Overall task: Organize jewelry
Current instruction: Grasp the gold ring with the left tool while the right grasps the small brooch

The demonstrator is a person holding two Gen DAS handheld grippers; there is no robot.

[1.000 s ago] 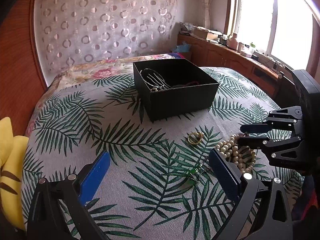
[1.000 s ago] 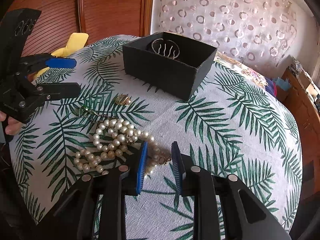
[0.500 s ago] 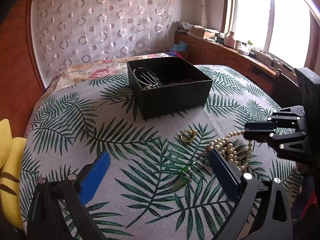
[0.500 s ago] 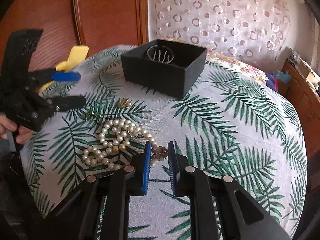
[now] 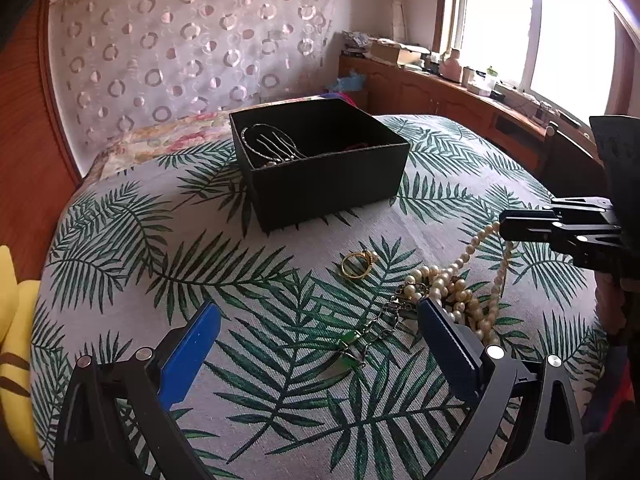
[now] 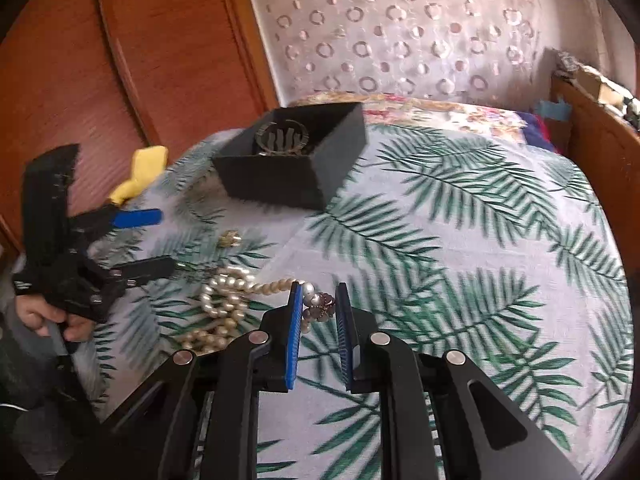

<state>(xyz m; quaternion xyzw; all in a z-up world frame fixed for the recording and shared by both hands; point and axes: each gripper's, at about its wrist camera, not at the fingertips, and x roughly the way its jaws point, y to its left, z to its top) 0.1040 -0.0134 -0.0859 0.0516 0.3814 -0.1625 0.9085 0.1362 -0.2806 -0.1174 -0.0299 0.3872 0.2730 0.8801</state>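
Note:
My right gripper [image 6: 318,300] is shut on the flower-shaped clasp end of a pearl necklace [image 6: 224,296]. In the left wrist view it [image 5: 500,229] holds that end above the cloth, and a strand rises to it from the pearl pile [image 5: 452,288]. My left gripper [image 5: 318,308] hangs open over the cloth, nothing between its blue pads. Just beyond it lie a gold ring [image 5: 354,266] and a chain with green stones [image 5: 352,344]. A black box [image 5: 320,184] stands further back with a silver hair comb [image 5: 268,148] inside.
A leaf-print cloth [image 5: 200,280] covers the rounded surface, which drops off at its edges. A yellow plush [image 5: 16,340] lies at the left edge. Wooden panelling stands on the left, and a cluttered wooden sill [image 5: 460,80] under the window on the right. A hand [image 6: 44,316] grips the left gripper.
My right gripper closed on the necklace's clasp end and drew it up and away from the pile, stretching a strand of pearls. The left gripper stayed open and barely moved.

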